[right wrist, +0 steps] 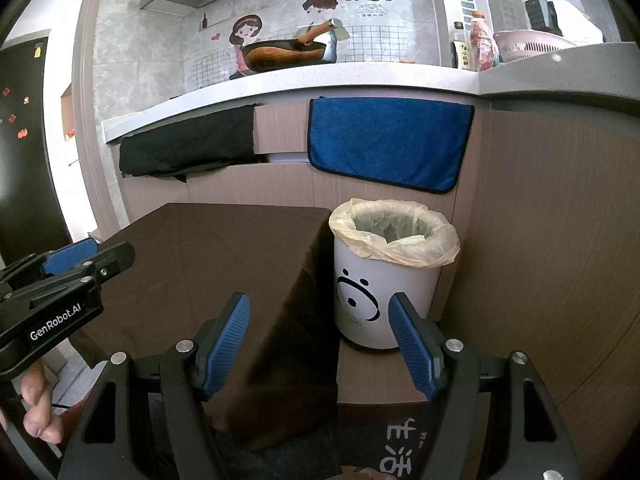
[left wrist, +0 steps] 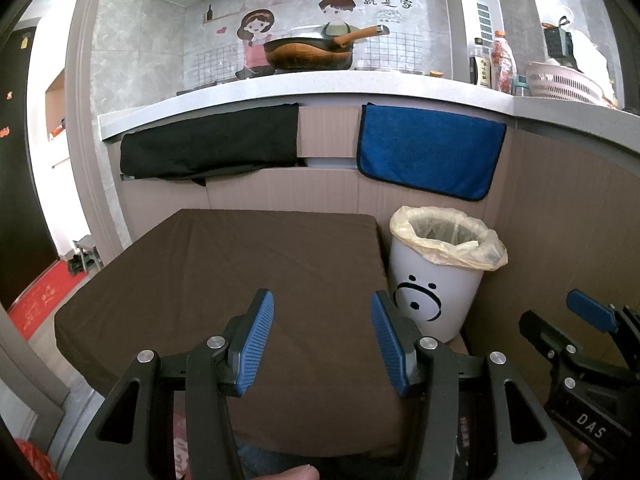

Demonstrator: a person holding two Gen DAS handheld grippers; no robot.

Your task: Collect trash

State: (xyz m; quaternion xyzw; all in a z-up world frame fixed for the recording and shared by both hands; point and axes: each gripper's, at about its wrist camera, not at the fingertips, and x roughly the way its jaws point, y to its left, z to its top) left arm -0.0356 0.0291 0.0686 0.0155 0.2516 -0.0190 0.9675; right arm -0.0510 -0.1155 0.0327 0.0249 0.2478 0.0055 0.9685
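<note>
A: Left wrist view: what lies left to right?
B: Brown-covered bench (left wrist: 224, 272), then left gripper (left wrist: 322, 340), jaws apart and empty; white trash bin (left wrist: 436, 280) upright on the floor beside it, lined mouth facing up.
A: Right gripper (right wrist: 320, 344)?
B: Jaws apart, nothing between.

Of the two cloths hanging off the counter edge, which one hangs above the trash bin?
The blue cloth, on the right. It hangs above the white trash bin, while the black cloth hangs further left, above the brown-covered table.
</note>
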